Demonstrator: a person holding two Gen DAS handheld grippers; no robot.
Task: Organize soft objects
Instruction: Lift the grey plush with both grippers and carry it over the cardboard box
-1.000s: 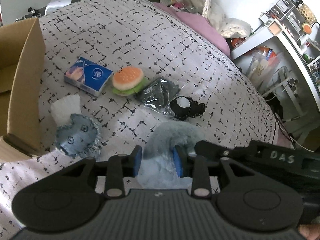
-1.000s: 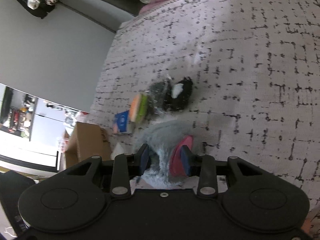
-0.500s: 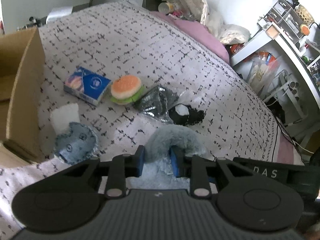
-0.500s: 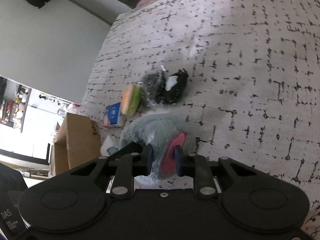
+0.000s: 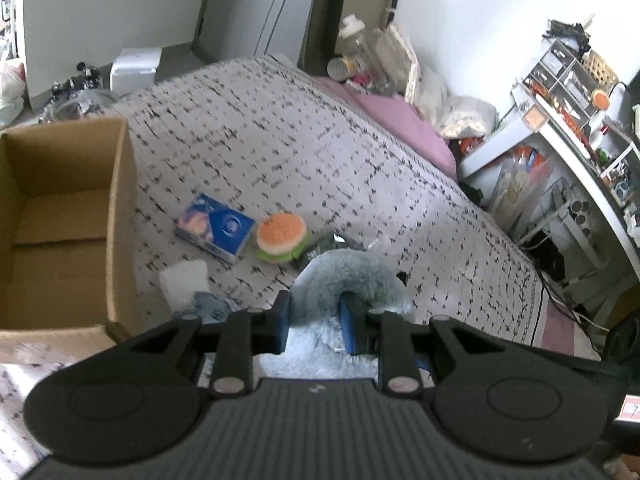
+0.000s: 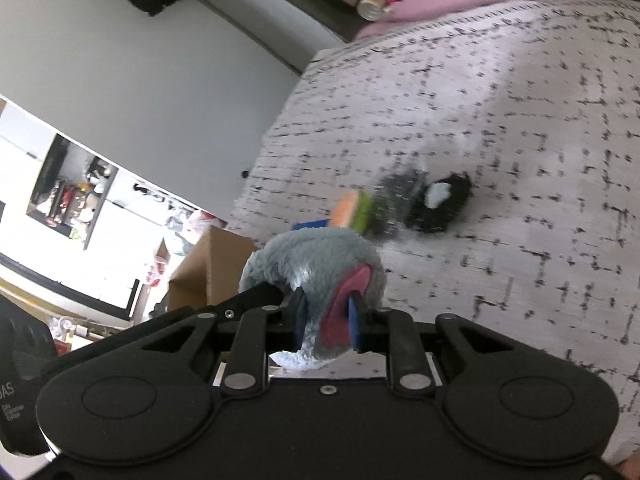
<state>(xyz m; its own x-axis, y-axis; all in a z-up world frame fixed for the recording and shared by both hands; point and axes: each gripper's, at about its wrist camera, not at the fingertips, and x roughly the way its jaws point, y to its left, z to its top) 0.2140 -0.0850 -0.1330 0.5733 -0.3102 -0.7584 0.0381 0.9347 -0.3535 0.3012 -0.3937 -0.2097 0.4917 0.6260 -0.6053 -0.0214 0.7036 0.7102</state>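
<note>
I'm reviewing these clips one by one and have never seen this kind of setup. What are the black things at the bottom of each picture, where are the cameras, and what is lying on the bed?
There is no robot here. A person holds a two-finger gripper in each hand, and each one carries a wide-angle camera looking along its fingers. The black shape at the bottom of each picture is that gripper's own body.

The left wrist view shows the left gripper shut on a fluffy grey plush. The right wrist view shows the right gripper shut on the same plush, by a part with a pink patch. Both grippers' jaws have just been closing on it.

On the patterned bedspread lie a blue tissue pack, a toy burger, a white pad, a denim piece and a black furry item. An open cardboard box stands at the left.
</note>
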